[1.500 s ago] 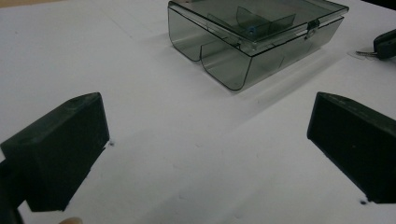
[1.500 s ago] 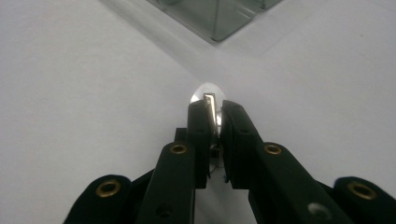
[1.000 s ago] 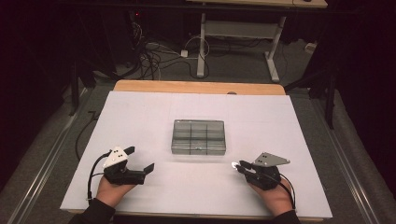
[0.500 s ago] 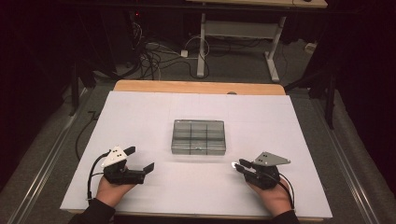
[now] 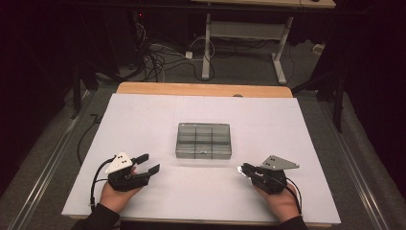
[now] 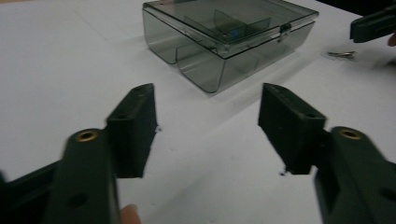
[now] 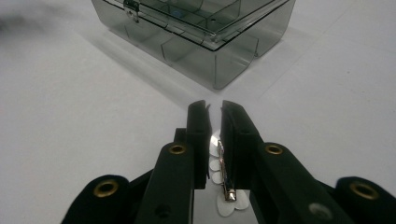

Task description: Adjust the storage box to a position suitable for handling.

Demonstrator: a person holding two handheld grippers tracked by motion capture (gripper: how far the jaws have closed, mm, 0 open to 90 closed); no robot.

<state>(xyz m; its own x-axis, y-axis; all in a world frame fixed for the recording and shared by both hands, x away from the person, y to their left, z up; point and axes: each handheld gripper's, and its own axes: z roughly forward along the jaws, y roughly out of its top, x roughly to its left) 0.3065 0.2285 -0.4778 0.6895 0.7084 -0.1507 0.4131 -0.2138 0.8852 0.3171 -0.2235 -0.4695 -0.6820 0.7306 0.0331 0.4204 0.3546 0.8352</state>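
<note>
Both hands rest low on the white counter [image 5: 143,120] close to its near edge, forearms coming in from that edge, one toward each near corner. The left claw [image 5: 149,163] lies in the left hand [image 5: 117,195] near the near-left corner, pointing inward and away toward the middle of the counter; its jaws have just been closing and now stand partly apart, a clear gap of bare counter between them in the left gripper view, nothing in their hold. The right claw [image 5: 243,169] sits in the right hand [image 5: 280,203] toward the near-right corner, pointing leftward along the near edge, its grey plate tipped up on top. Its jaws have just been closing and now stand almost together, pinching a small shiny metal piece [image 7: 225,175] that glints at the tips in the high view; in the right gripper view it runs as a thin silvery strip between the pads. The smoky clear compartment box [image 5: 204,140] stands at the middle of the counter, lid down, well apart from both claws and roughly midway between them, farther from the near edge.
</note>
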